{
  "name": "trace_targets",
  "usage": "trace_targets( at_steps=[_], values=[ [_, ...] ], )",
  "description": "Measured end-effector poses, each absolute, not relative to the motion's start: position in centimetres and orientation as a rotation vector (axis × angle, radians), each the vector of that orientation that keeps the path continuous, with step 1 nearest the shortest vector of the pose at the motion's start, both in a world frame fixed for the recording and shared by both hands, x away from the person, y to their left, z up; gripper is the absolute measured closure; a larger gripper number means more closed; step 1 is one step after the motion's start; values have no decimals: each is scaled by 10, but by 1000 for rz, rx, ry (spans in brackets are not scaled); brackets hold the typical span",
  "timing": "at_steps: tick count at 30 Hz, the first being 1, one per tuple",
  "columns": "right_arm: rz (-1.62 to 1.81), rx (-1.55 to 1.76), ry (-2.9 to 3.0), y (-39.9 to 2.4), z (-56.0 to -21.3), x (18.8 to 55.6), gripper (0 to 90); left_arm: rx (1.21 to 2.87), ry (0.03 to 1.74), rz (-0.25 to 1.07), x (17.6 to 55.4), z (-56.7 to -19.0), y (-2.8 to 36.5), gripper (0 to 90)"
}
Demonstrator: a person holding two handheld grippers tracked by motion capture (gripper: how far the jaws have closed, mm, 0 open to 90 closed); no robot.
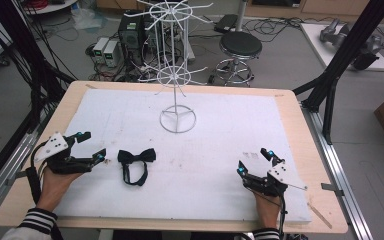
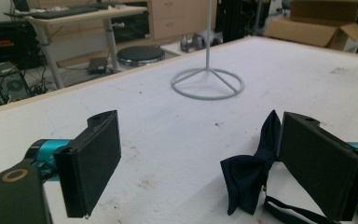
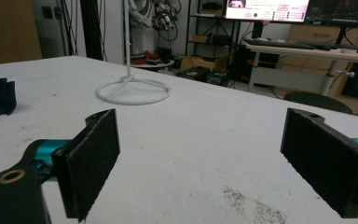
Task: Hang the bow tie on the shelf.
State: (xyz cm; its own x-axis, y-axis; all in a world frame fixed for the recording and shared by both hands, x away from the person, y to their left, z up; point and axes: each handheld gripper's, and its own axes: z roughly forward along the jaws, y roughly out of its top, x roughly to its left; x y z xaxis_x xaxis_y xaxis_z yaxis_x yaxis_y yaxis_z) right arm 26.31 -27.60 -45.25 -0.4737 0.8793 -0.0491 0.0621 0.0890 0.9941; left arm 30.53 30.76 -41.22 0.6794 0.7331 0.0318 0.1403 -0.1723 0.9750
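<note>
The wooden table (image 1: 290, 107) carries a white foam mat (image 1: 220, 150) across nearly its whole top, and toward the far middle of that mat stands a tall white wire display rack (image 1: 178, 75), its ring base (image 2: 207, 84) flat on the mat and its two tiers of spoke hooks all bare. Well short of the rack, on the person's left half of the mat, lies a black bow tie (image 1: 137, 157) with its neck strap (image 1: 134, 176) curled in a loop on the near side; it rests flat and nothing grips it. The left gripper (image 1: 94, 148) sits low just beside the bow tie, its jaws spread wide and pointed toward it; in the left gripper view the bow tie (image 2: 249, 172) lies close against the inner side of one jaw, though whether they touch I cannot tell. The right gripper (image 1: 253, 161) rests on the person's right half of the mat, well apart from the tie, its jaws likewise wide and holding nothing, with only bare mat between them in the right gripper view. As a judgement, the work looks barely begun: the likely aim is to hang the tie on the rack, and the pickup, the carry and the hooking all appear to be left, with the left gripper best placed to make the first grasp.
</note>
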Motion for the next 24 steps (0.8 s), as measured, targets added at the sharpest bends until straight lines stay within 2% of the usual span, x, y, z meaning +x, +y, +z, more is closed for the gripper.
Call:
trace_targets(
  at_steps=[14, 24],
  values=[
    [1461, 943, 1659, -276, -453, 263, 108, 1821, 689, 549, 321, -399, 294, 141],
    [1456, 945, 1657, -276, -453, 263, 108, 1965, 677, 451, 334, -403, 280, 154]
  ],
)
